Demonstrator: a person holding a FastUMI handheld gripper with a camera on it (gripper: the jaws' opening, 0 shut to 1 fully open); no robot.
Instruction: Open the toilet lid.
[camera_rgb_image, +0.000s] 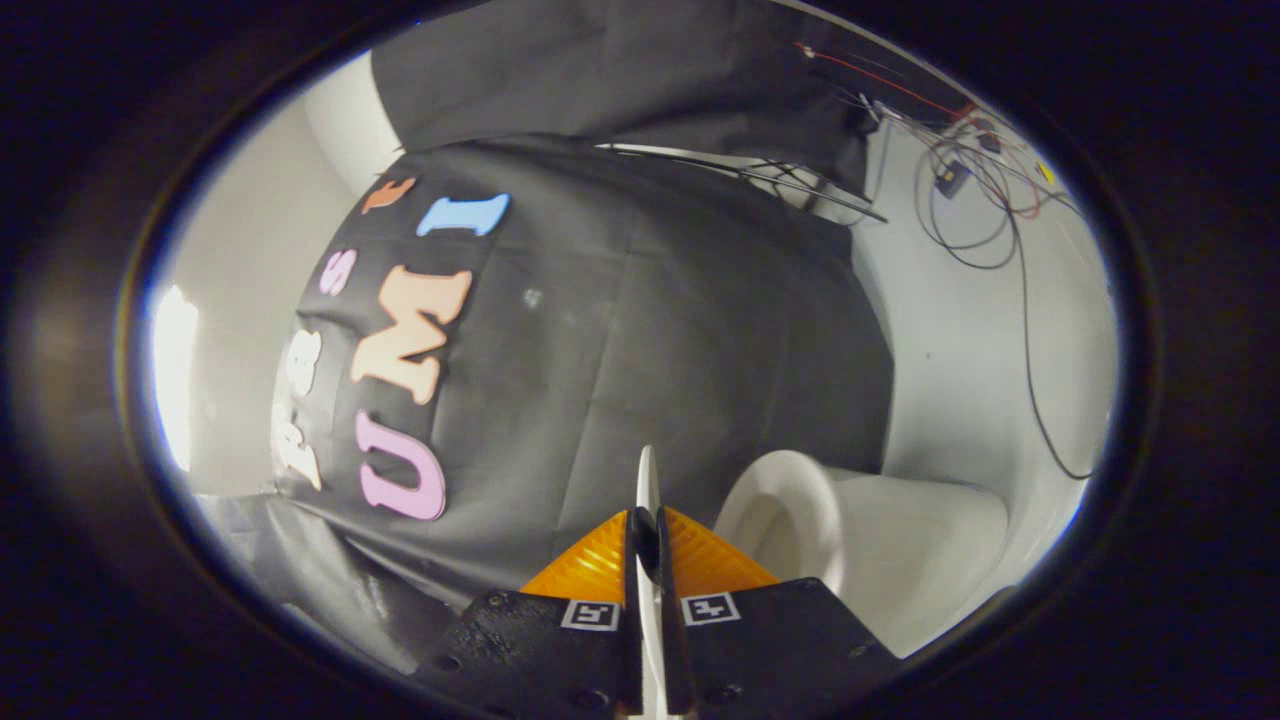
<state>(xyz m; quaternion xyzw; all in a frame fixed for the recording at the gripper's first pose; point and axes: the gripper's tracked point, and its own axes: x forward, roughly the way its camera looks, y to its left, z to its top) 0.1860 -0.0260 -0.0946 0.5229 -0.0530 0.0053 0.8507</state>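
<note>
My gripper (646, 522) is shut on the white toilet lid (648, 470). I see the lid edge-on as a thin plate running between the two fingers and sticking out a little past their tips. The view is rolled sideways. To the right of the fingers is the white toilet seat ring (785, 510) with its opening showing, and the white toilet body (930, 540) lies beyond it. The lid stands lifted away from the seat ring, with a wide gap between them.
The black cloth booth wall (680, 330) hangs straight ahead of the fingers. To the right, a white wall (960, 330) carries loose black and red cables (985, 190). A white wall (240, 260) with a bright patch stands beyond the cloth's other side.
</note>
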